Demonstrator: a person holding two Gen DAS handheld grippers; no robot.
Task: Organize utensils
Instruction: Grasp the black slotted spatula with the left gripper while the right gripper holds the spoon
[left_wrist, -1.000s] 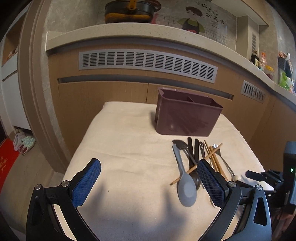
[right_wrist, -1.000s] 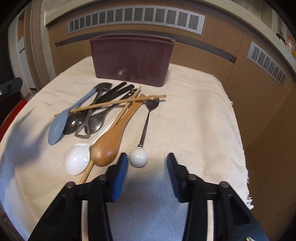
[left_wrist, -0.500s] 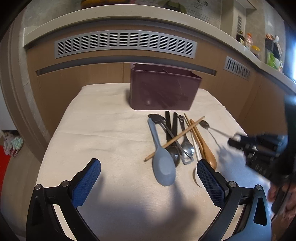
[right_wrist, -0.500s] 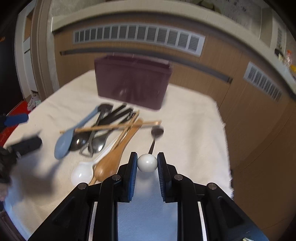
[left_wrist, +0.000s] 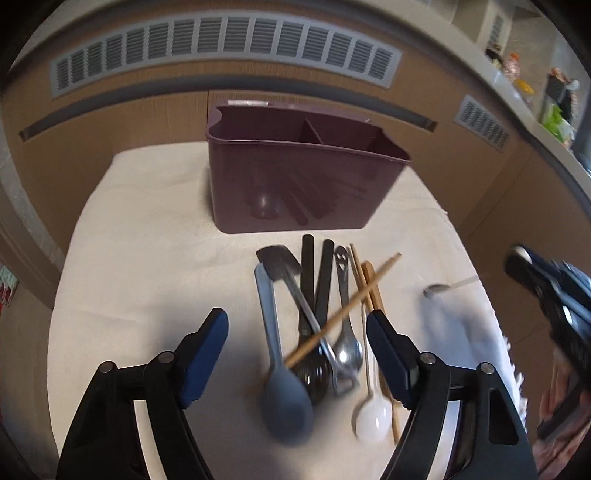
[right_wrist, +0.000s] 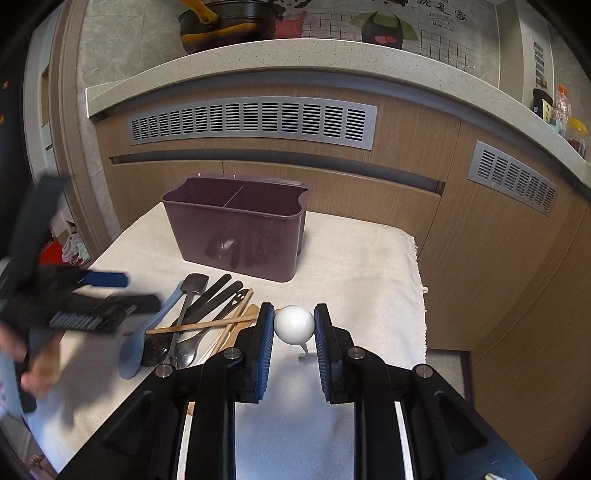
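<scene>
A dark purple two-compartment utensil holder (left_wrist: 299, 173) (right_wrist: 236, 229) stands at the back of the cloth-covered table. A pile of utensils lies in front of it: a blue-grey spoon (left_wrist: 280, 373), black spatula (left_wrist: 277, 262), metal spoons, a wooden chopstick (left_wrist: 343, 310), a white spoon (left_wrist: 373, 410). My left gripper (left_wrist: 295, 358) is open, low over the pile. My right gripper (right_wrist: 293, 328) is shut on the white ball end (right_wrist: 293, 325) of a metal spoon and holds it lifted above the cloth; the spoon's bowl (left_wrist: 436, 290) shows in the left wrist view.
The table has a cream cloth (right_wrist: 362, 266) with a frayed right edge. Wooden cabinets with grey vents (right_wrist: 251, 122) stand behind it, under a stone counter (right_wrist: 295, 59) holding a pot and bottles. The left gripper and hand appear blurred in the right wrist view (right_wrist: 74, 302).
My right gripper closed on the spoon's white ball and lifted it off the cloth. My left gripper moved forward and down over the utensil pile, staying open.
</scene>
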